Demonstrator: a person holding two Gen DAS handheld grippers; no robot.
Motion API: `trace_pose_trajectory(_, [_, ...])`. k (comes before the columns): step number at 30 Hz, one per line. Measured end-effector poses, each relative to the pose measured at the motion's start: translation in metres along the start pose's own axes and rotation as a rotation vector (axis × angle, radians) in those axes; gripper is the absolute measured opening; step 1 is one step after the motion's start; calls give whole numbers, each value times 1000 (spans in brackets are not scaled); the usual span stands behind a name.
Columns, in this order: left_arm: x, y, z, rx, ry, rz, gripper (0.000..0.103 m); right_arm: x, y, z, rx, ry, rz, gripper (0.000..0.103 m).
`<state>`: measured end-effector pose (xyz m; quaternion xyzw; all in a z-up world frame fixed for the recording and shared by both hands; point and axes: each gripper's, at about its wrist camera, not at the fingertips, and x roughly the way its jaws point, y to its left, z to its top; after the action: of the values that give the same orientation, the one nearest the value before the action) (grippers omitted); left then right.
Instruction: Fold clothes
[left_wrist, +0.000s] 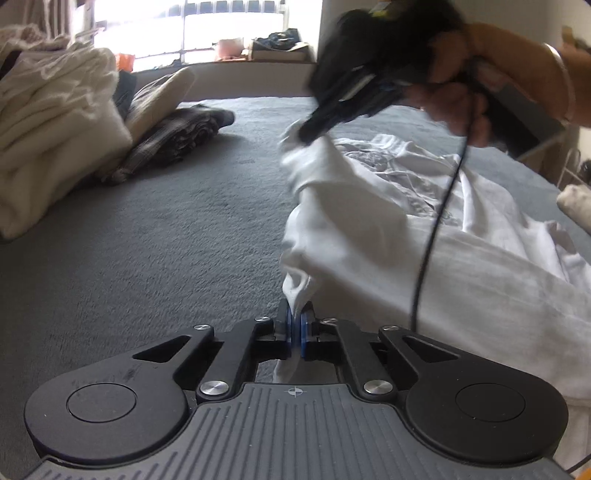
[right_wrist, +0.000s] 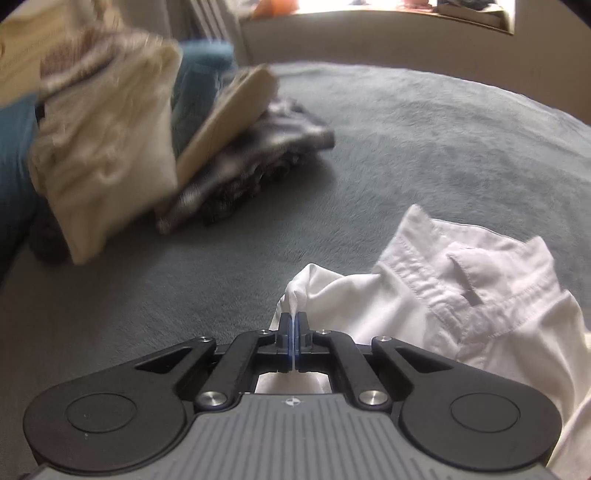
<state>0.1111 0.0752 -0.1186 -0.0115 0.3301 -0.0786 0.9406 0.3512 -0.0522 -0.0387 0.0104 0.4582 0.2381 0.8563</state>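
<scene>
While both grippers bite into it, the white shirt (left_wrist: 424, 236) lies rumpled on the grey blanket (left_wrist: 166, 229), spread toward the right side of the left wrist view. The left gripper (left_wrist: 295, 325) has its blue pads (left_wrist: 305, 328) pressed together on a bunched fold of the shirt's edge, and a strip of white cloth shows below them through the gap in the frame. The right gripper (right_wrist: 294, 332) is clamped the same way on another pinch of white cloth; only a thin white line shows between its pads. Beside it in the right wrist view, the shirt's collar (right_wrist: 461, 266) stands up with its stitching plain to see.

From the left wrist view the right gripper (left_wrist: 317, 125) is a dark blur, its tip sunk in the cloth, so its jaws cannot be made out there. The hand (left_wrist: 461, 99) holding it is blurred too and cut off at the picture's edge, with a black cable (left_wrist: 436, 221) hanging down over the shirt.

Further back, a cream pile of clothes (left_wrist: 55, 129) and a dark checked bundle (left_wrist: 177, 140) sit on the blanket, well apart from the shirt; both are soft and smeared in the right wrist view. The window (left_wrist: 207, 29) behind is washed out by glare.
</scene>
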Motion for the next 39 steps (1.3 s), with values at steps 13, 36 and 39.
trace_pose_trajectory(13, [-9, 9, -5, -70, 0, 13, 4, -3, -87, -37, 380, -47, 71, 1])
trace_pose_trajectory(36, [13, 0, 14, 50, -124, -2, 11, 39, -32, 18, 57, 157, 18, 6])
trace_pose_trajectory(39, [3, 3, 9, 0, -165, 41, 9, 38, -26, 18, 66, 88, 29, 5])
